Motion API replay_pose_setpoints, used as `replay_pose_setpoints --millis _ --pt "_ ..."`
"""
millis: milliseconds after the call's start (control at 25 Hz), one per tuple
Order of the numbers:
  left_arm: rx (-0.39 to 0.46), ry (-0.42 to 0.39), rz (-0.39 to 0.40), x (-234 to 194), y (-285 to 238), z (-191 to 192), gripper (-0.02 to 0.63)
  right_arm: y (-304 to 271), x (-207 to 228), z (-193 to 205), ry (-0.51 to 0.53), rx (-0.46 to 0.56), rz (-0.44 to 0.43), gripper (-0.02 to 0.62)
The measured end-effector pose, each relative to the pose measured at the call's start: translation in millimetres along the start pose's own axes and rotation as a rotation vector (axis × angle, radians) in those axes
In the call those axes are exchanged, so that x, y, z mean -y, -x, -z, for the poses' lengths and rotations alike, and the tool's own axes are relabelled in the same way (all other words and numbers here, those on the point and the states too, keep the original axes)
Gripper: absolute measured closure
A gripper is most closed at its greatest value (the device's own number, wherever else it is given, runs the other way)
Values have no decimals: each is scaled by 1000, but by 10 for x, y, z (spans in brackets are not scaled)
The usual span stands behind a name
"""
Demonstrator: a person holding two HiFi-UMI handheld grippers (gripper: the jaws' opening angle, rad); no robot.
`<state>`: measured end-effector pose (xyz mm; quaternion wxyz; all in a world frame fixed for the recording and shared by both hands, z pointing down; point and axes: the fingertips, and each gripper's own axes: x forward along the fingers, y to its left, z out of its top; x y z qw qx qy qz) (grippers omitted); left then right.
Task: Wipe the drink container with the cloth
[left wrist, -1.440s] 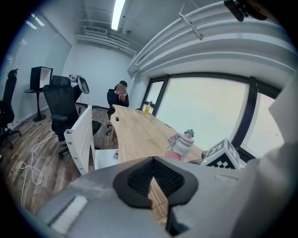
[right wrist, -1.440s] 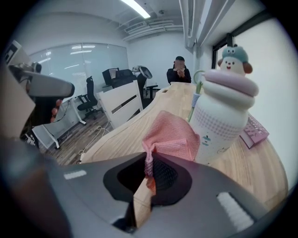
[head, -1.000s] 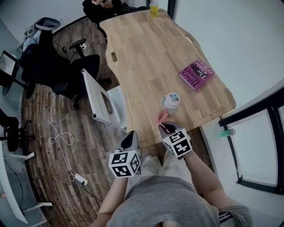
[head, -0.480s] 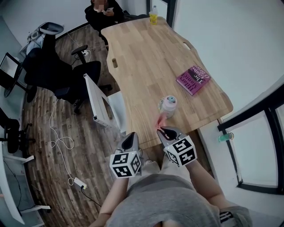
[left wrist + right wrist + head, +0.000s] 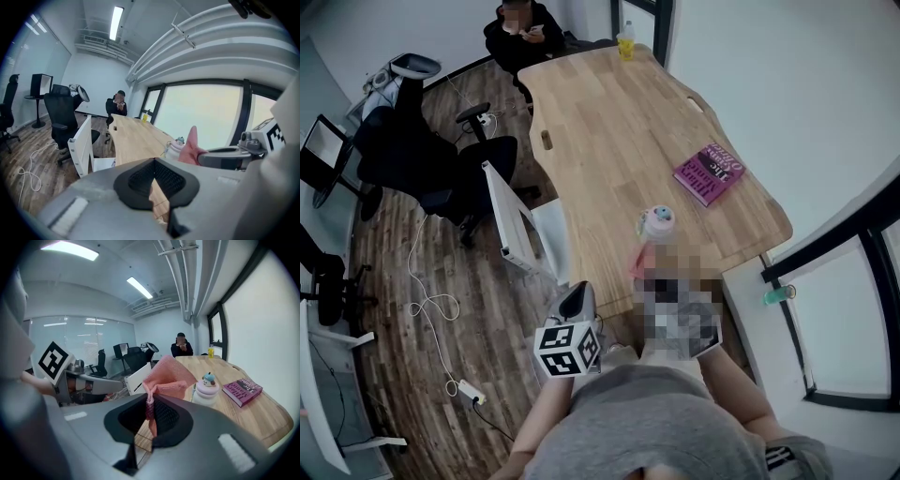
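Note:
The drink container (image 5: 657, 223), a pale bottle with a blue-topped figure lid, stands near the front edge of the wooden table (image 5: 600, 122). A pink cloth (image 5: 639, 262) hangs just in front of it. In the right gripper view, my right gripper (image 5: 151, 406) is shut on the pink cloth (image 5: 165, 377), short of the container (image 5: 206, 388). A mosaic patch hides this gripper in the head view. My left gripper (image 5: 575, 291) is off the table's front corner, left of the cloth. Its jaws (image 5: 153, 164) are shut with nothing between them.
A purple book (image 5: 710, 174) lies right of the container. A yellow bottle (image 5: 625, 39) stands at the table's far end, where a person (image 5: 520, 33) sits. A white panel (image 5: 511, 220) and black office chairs (image 5: 422, 159) stand left; a cable and power strip (image 5: 469, 382) lie on the floor.
My right gripper with the cloth has drawn back slightly from the container toward the table's front edge. The left gripper has hardly moved.

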<state>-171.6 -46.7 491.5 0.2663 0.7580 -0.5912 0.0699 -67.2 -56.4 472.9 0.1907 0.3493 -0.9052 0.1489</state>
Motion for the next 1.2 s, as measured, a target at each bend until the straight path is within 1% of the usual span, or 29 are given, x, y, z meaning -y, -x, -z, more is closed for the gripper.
replay_pose_setpoints --millis 200,400,600,1200 --pt "0 2 -3 -2 11 7 603 7 -8 -19 -1 10 -2 574" --pt "-1 1 -1 14 23 3 603 14 -26 -33 -40 16 -18 575" --pt "-8 2 -3 6 17 20 603 11 -25 -33 -32 16 -15 575" --pt "-14 5 -2 10 -18 30 603 12 7 -84 -23 17 -40 576"
